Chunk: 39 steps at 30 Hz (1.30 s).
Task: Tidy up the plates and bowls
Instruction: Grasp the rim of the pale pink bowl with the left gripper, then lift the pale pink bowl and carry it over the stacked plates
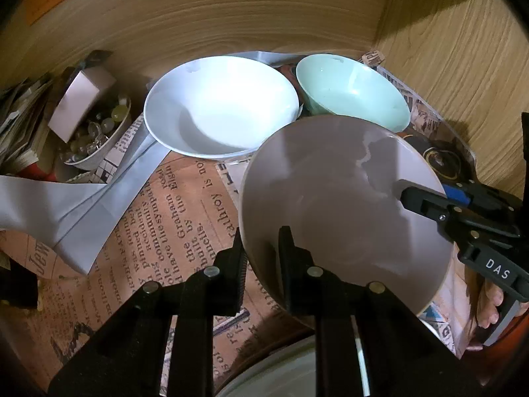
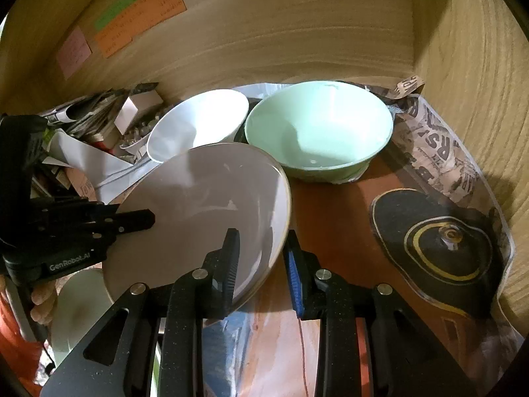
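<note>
Both grippers had the grey bowl [image 1: 344,205] by its rim. The left gripper [image 1: 261,248] was clamped tight across the near-left edge, one finger inside and one outside. The right gripper [image 2: 261,254] was closed on the opposite edge in the same way. I took the two-sided hold as a way to keep the wide bowl steady, and it sat tilted between them above the newspaper lining [image 1: 172,205]. Just beyond it, at the far wall, the white bowl [image 1: 221,106] stood left of the green bowl [image 1: 353,92], almost touching. A pale plate [image 2: 79,307] lay near, below the grey bowl. A small dish of beads [image 1: 96,135] sat far left.
</note>
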### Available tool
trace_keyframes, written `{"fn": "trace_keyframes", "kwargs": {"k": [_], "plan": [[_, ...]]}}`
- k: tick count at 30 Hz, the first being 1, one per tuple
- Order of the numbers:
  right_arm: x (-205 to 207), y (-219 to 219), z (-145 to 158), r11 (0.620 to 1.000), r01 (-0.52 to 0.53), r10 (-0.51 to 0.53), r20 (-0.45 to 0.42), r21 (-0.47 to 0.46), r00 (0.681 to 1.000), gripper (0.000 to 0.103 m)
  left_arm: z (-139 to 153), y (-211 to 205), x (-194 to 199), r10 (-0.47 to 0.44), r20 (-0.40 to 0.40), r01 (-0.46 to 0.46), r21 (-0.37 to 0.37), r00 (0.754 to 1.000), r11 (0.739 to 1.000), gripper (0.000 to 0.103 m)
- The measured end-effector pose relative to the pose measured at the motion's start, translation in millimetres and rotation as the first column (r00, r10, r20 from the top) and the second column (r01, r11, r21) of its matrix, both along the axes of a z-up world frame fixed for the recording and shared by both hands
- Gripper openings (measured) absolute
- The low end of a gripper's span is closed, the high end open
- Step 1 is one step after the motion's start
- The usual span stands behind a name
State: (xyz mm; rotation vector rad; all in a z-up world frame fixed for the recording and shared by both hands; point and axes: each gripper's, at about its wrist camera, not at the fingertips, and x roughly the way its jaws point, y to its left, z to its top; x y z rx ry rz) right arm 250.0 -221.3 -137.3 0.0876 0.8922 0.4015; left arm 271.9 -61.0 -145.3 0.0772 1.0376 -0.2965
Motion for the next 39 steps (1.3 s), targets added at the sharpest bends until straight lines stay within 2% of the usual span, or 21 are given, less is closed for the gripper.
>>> {"fn": "trace_keyframes", "kwargs": {"k": [3, 10, 18, 24, 39], "plan": [[-2, -2, 3, 1.000, 0.009, -0.009, 0.009, 0.004, 1.000, 0.025, 4, 0, -3, 0.000, 0.005, 0.000, -0.004, 1.000, 1.000, 0.018], [-13, -7, 20, 1.000, 0.012, -0.013, 0.055, 0.027, 0.998, 0.025, 27, 1, -22, 0.005, 0.072, -0.005, -0.011, 0.997, 1.000, 0.018], [-32, 0, 42, 0.999, -0.007, 0.001, 0.119, 0.046, 0.993, 0.025, 52, 15, -49, 0.041, 0.156, -0.034, -0.042, 0.987, 0.999, 0.018], [-49, 11, 54, 0.998, -0.035, 0.026, 0.152, 0.055, 0.988, 0.025, 63, 30, -68, 0.066, 0.182, -0.055, -0.065, 0.981, 0.996, 0.018], [-83, 48, 71, 0.990, -0.125, 0.111, 0.202, 0.060, 0.973, 0.025, 83, 77, -123, 0.162, 0.274, -0.142, -0.092, 0.948, 0.986, 0.018]]}}
